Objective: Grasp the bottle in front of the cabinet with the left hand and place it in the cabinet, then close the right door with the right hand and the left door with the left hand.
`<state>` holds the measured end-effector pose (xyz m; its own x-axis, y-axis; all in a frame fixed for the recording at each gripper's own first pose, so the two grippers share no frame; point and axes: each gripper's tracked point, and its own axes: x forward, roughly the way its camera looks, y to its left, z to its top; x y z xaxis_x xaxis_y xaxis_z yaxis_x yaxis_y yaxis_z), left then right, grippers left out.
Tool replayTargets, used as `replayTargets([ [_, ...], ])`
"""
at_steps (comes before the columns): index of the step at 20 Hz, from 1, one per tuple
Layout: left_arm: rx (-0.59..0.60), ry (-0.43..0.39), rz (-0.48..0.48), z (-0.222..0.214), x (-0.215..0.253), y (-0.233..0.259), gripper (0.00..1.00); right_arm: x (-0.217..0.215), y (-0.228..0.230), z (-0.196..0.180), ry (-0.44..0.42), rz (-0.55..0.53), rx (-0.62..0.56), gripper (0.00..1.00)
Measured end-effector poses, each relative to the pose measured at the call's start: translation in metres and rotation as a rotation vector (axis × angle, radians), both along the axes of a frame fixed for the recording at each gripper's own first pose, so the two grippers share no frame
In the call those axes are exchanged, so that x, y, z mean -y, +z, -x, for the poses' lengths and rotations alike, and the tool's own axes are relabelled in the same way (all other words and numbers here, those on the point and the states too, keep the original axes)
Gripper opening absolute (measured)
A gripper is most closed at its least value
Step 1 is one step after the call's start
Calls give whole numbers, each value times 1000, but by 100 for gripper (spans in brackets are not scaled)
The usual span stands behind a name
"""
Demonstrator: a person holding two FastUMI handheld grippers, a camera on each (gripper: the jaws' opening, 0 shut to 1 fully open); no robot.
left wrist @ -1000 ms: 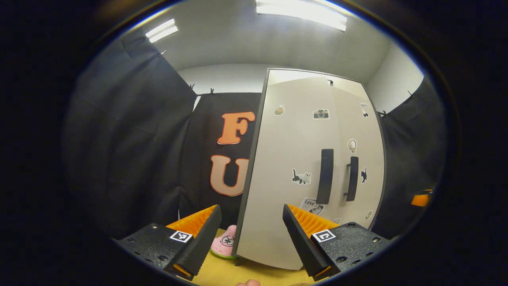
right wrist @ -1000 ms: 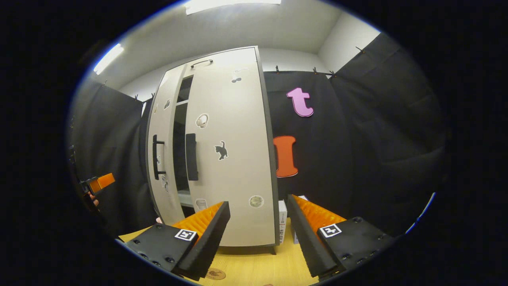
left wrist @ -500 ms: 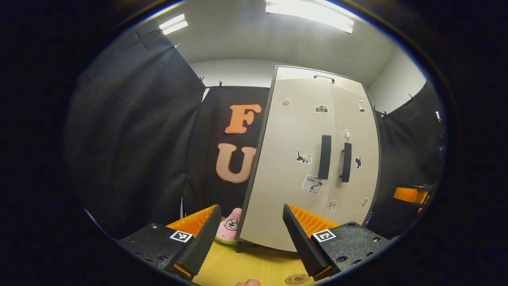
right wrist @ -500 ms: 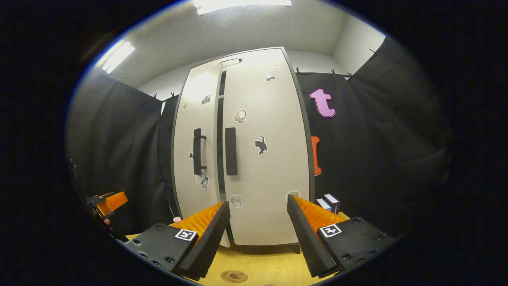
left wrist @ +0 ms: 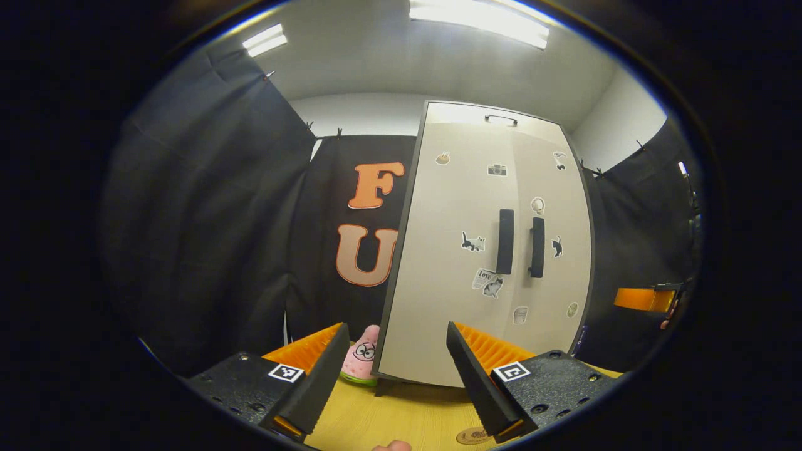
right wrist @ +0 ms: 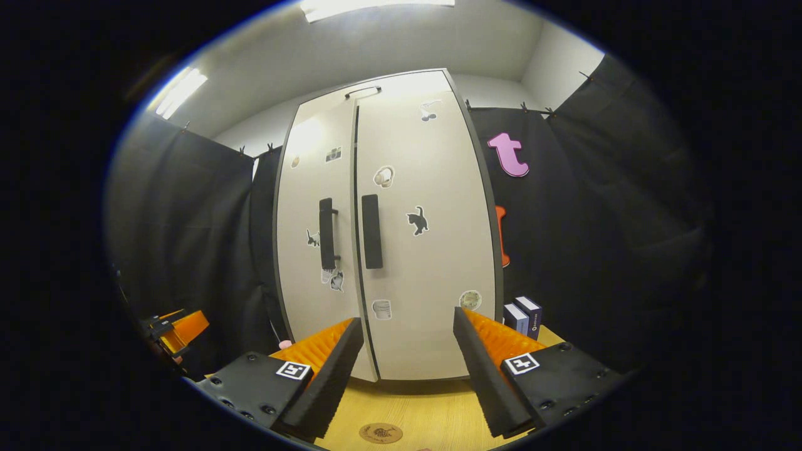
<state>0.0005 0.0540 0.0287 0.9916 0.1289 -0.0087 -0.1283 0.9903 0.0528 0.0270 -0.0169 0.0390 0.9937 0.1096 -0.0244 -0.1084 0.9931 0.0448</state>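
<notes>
The cabinet (right wrist: 388,238) is standing upright on the yellow surface (right wrist: 413,407), taking up the middle of the right gripper view from 12 o'clock down to 6 o'clock. Both doors are lying flush, with a thin dark seam running between the left door (right wrist: 316,232) and the right door (right wrist: 426,238), and the two black handles (right wrist: 348,232) are sitting side by side at the seam. The bottle is not showing anywhere outside the cabinet. Bare surface is stretching between the cabinet's bottom edge and both tools, leaving open room in front.

In the left gripper view the cabinet (left wrist: 495,250) is sitting toward 2 o'clock, its dark side edge facing the camera.

The right tool (right wrist: 407,363) is hanging spread and pinching nothing, well apart from the doors. The left tool (left wrist: 395,369) is likewise spread and empty.

Two small boxes (right wrist: 523,316) are standing at 4 o'clock just beside the cabinet's right edge. A pink plush toy (left wrist: 360,360) is peeking out at 6 o'clock by the cabinet's near corner.
</notes>
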Motion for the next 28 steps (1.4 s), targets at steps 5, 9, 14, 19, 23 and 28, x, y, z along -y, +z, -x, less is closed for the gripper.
replayTargets([
  [5, -12, 8, 16, -2, -3, -6, 95, -2, 2, -4, -2, 2, -4, 96],
  [9, -10, 16, 8, -4, -7, -5, 94, -8, 0, -8, 10, 5, -8, 96],
  [14, -4, 19, 3, -5, -8, -5, 94, -14, -3, -14, 24, 11, -11, 96],
  [19, -13, 16, 8, -6, -7, -8, 95, -13, -4, -14, 22, 10, -15, 96],
  [23, -11, 15, 4, -8, -7, -8, 94, -13, -6, -16, 21, 9, -17, 96],
  [28, -14, 17, 3, -6, -6, -9, 94, -14, -7, -17, 23, 8, -18, 96],
])
